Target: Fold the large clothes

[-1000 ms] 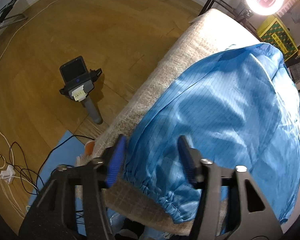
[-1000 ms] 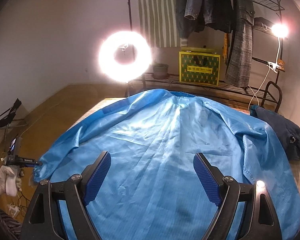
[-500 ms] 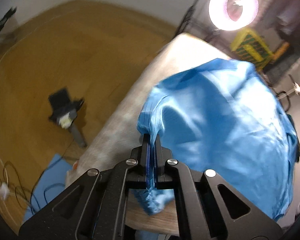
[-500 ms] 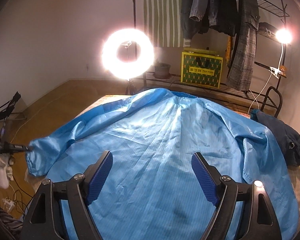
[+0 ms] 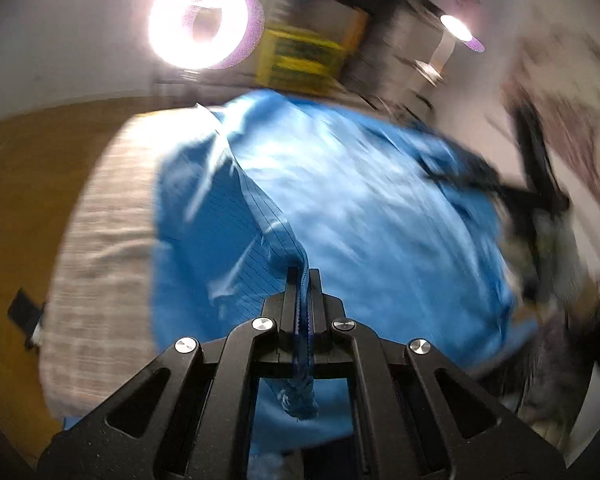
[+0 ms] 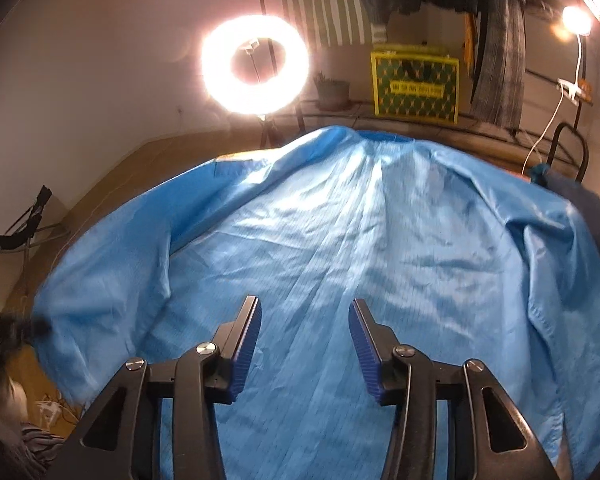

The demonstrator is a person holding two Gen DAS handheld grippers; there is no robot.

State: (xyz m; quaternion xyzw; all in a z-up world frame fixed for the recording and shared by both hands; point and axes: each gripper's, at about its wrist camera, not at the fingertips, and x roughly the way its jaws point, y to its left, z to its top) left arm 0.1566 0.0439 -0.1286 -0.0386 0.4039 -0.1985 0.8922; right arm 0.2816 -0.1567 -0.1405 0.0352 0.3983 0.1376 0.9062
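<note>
Fabric sits pinched between the fingers of our left gripper [image 5: 303,280]: they are clamped on the sleeve cuff [image 5: 300,398] of the blue coat [image 6: 360,240], the gathered cuff end hanging below them and the sleeve rising taut from the tabletop. Our right gripper [image 6: 304,344] hovers over the lower middle of the coat with its fingers spread, holding nothing.

The coat lies spread across most of the tabletop [image 5: 100,240], collar toward the far edge. In the left wrist view a strip of the pale checked tabletop cover shows bare along the left edge, and beyond that edge is wood floor [image 5: 20,184]. At the right edge a dark garment [image 6: 592,216] lies just beside the coat's shoulder.

Past the far edge stand a lit ring light [image 6: 255,65] on its stand, a yellow box [image 6: 415,82] on a low shelf, a small potted plant [image 6: 332,90], hanging clothes [image 6: 496,40] and a clip lamp [image 6: 576,20]. A black stand [image 6: 24,228] sits off the left side.

A second ago our left fingers were spread around the cuff as it lay at the tabletop's left edge; now they have shut on it and swung it up and inward, and the left view is blurred. Our right fingers are narrower than before.
</note>
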